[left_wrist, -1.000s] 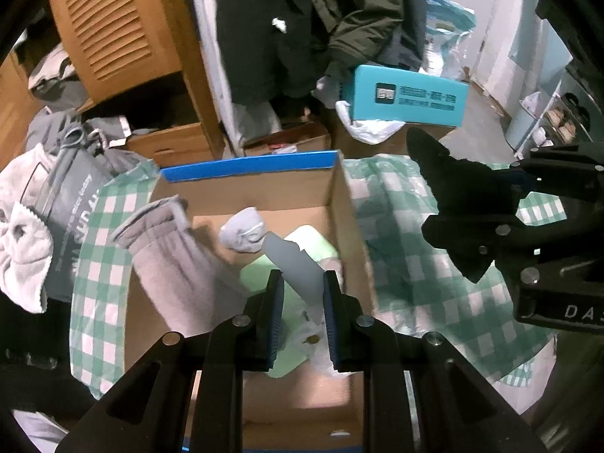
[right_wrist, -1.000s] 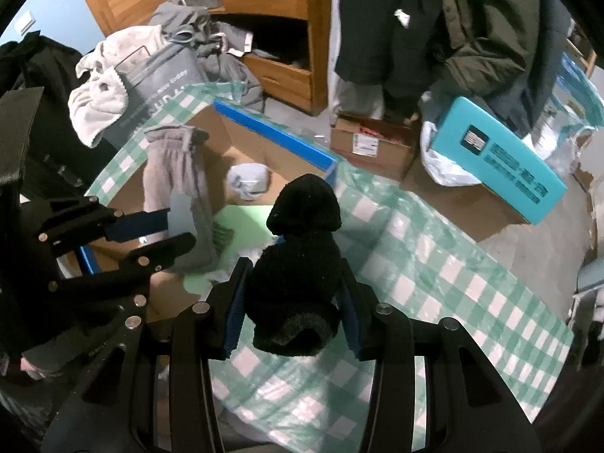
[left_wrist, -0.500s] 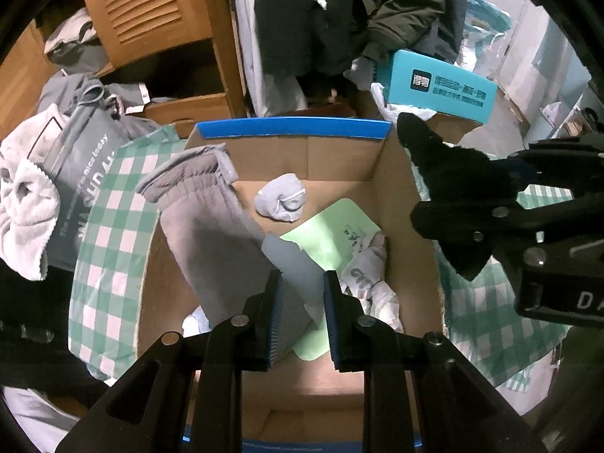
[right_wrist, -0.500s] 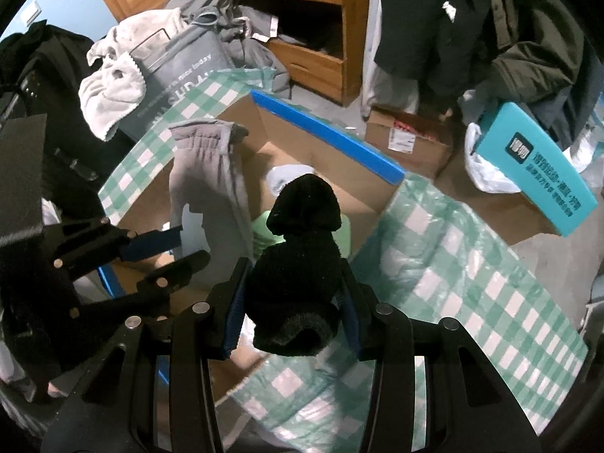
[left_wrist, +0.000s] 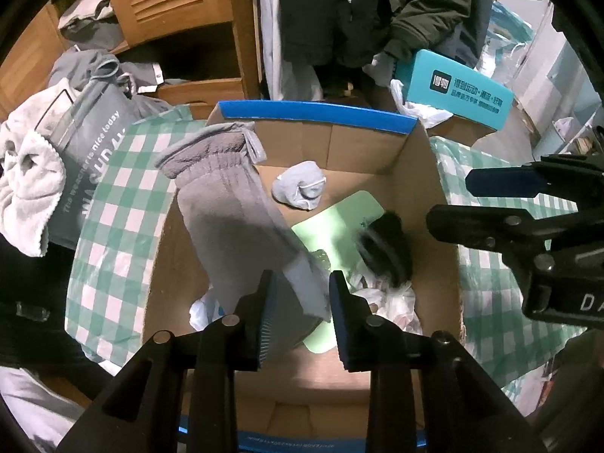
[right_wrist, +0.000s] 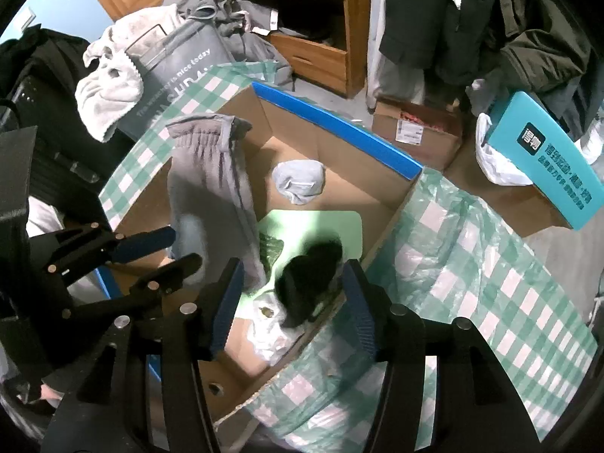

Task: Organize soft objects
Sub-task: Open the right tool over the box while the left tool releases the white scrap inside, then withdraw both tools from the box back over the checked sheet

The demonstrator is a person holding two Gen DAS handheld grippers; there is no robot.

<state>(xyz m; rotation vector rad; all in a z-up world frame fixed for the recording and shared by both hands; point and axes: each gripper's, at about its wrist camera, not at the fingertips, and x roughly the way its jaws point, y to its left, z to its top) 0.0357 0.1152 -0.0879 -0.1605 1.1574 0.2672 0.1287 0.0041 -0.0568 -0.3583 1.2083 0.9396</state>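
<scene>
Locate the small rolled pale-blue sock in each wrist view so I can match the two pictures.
Left wrist view: the small rolled pale-blue sock lies on the cardboard box floor, just above centre, right of the long grey ribbed sock.
Right wrist view: the pale-blue sock sits at centre, slightly upper, near the box's far wall.
Shared landmark: the blue-taped top edge of the cardboard box runs just behind it in both.

the open cardboard box (left_wrist: 411,173) leaves bare floor near its back wall. a long grey sock (left_wrist: 230,222) drapes over the left wall and slants across the middle. a black sock (right_wrist: 305,283), a pale sock ball (left_wrist: 300,190) and crumpled plastic (left_wrist: 392,302) crowd the right side.
</scene>
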